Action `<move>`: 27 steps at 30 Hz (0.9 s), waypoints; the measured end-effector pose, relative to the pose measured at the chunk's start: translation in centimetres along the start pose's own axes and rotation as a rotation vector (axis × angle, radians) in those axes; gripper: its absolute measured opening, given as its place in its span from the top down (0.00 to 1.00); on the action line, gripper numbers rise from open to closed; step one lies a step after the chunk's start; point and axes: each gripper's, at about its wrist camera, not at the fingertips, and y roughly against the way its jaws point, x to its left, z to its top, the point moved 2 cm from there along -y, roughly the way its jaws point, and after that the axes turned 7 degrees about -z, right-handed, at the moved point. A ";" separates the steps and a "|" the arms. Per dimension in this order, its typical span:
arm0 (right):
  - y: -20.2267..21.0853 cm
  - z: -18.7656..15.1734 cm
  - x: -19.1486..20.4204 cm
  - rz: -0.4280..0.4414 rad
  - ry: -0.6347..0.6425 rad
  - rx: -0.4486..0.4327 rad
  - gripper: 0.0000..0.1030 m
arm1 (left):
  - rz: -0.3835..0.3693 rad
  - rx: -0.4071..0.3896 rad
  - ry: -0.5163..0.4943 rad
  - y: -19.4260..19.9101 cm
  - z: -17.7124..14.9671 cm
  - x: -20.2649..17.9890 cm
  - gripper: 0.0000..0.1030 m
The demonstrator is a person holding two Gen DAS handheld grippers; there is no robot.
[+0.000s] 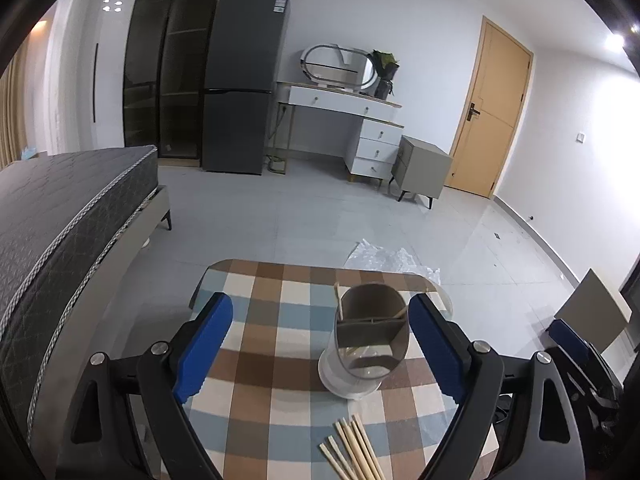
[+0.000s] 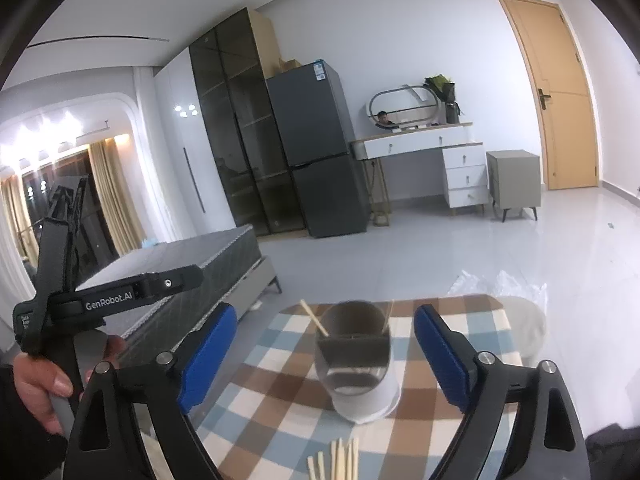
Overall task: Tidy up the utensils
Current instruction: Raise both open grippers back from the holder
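Standing upright: grey divided holder [image 1: 370, 330], two chopsticks [image 1: 339, 301] inside.

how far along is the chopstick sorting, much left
Early on. Done: two chopsticks already stand in the divided utensil holder on the checkered table. In hand: nothing; the left gripper and right gripper are both open and empty. Left: the loose chopsticks at the table's near edge need moving into the holder.

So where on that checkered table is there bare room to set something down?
Bare cloth lies left of the utensil holder, out to the table edge, and behind the holder. The near edge is crowded: loose chopsticks lie just in front of the holder.
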 end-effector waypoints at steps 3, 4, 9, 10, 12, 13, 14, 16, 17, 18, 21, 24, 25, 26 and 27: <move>0.8 -1.5 0.3 -0.004 -0.004 -0.010 0.09 | 0.009 0.003 0.011 0.3 -1.5 0.2 0.16; 0.9 -1.8 0.2 -0.015 -0.003 -0.016 0.08 | 0.014 0.005 0.014 0.5 -2.1 0.4 0.16; 2.1 -4.2 0.2 -0.020 -0.012 -0.071 0.01 | 0.034 0.011 0.010 0.7 -4.3 0.8 0.16; 2.1 -4.8 0.1 -0.026 -0.011 -0.072 0.01 | 0.037 0.015 0.007 0.8 -4.7 0.8 0.16; 1.9 -5.9 0.2 -0.025 -0.014 -0.059 0.01 | 0.043 0.024 -0.003 0.7 -5.7 0.7 0.16; 1.7 -6.4 0.1 -0.026 -0.011 -0.047 0.01 | 0.045 0.025 -0.006 0.8 -6.2 0.6 0.16; 1.5 -6.9 0.1 -0.033 -0.005 -0.033 0.01 | 0.048 0.028 -0.008 0.8 -6.6 0.7 0.16; 1.3 -7.8 -0.1 -0.030 0.002 -0.004 0.00 | 0.054 0.041 -0.009 0.5 -7.6 0.7 0.16; 1.2 -8.1 -0.3 -0.025 0.002 0.010 0.00 | 0.055 0.050 -0.009 0.2 -8.0 0.7 0.16; 1.0 -8.5 -0.6 -0.016 -0.001 0.026 0.00 | 0.062 0.064 -0.011 -0.2 -8.5 0.8 0.16; 1.2 -9.2 -1.2 -0.014 -0.018 0.028 0.00 | 0.060 0.113 -0.009 -1.4 -10.0 0.7 0.16; 1.2 -9.9 -1.7 -0.022 -0.025 0.029 0.00 | 0.042 0.178 0.000 -2.9 -11.4 0.7 0.16; 1.0 -10.1 -1.7 -0.023 -0.019 0.037 0.00 | 0.034 0.196 0.002 -3.2 -11.9 0.7 0.16; 0.9 -10.3 -1.8 -0.028 -0.013 0.044 0.00 | 0.031 0.215 0.003 -3.8 -12.3 0.7 0.16; 0.6 -10.6 -1.9 -0.034 -0.010 0.057 0.00 | 0.037 0.234 0.001 -4.3 -12.8 0.7 0.16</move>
